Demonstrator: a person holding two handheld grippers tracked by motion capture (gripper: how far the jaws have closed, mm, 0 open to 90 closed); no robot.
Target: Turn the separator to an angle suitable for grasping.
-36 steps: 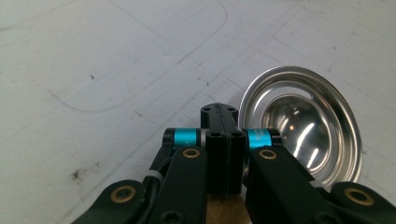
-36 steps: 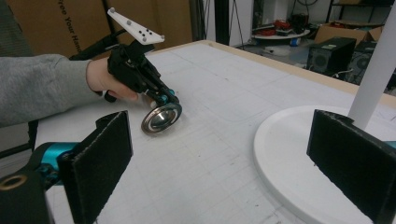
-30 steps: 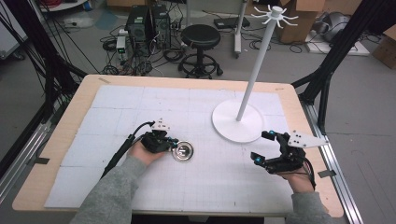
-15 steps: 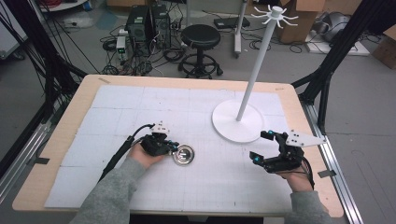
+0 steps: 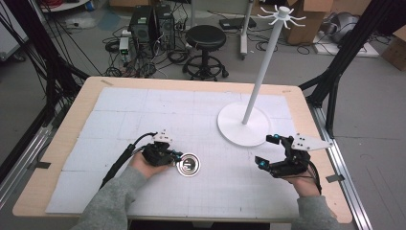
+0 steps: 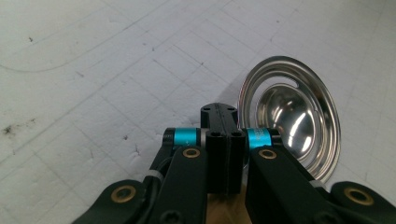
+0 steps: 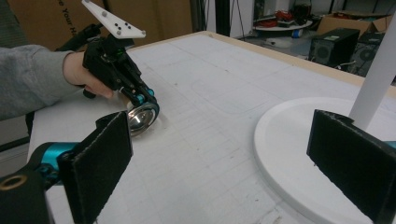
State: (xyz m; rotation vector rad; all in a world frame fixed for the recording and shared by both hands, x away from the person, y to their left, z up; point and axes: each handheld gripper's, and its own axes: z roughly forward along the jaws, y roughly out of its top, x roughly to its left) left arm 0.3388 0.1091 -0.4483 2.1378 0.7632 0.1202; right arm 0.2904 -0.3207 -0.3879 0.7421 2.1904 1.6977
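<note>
A shiny steel dish [image 5: 188, 165] lies on the white gridded mat, near the front and left of the middle. My left gripper [image 5: 176, 156] is at its left rim with the jaws shut pad to pad. In the left gripper view the dish [image 6: 289, 116] sits just right of the closed fingertips [image 6: 218, 114]; I cannot tell whether they touch the rim. My right gripper [image 5: 267, 152] is at the front right, open and empty, near the stand's base. The right gripper view looks between its wide-apart pads [image 7: 100, 163] at the left gripper [image 7: 140, 95] and the dish [image 7: 141, 116].
A white stand with a round base [image 5: 244, 125], a tall pole [image 5: 265, 62] and a hooked crown rises at the back right of the mat; its base [image 7: 289, 140] lies close to my right jaws. The wooden table edge [image 5: 62, 143] frames the mat. A stool and computers stand beyond the table.
The left gripper and the dish have shifted slightly toward the near edge. The right gripper has stayed where it was.
</note>
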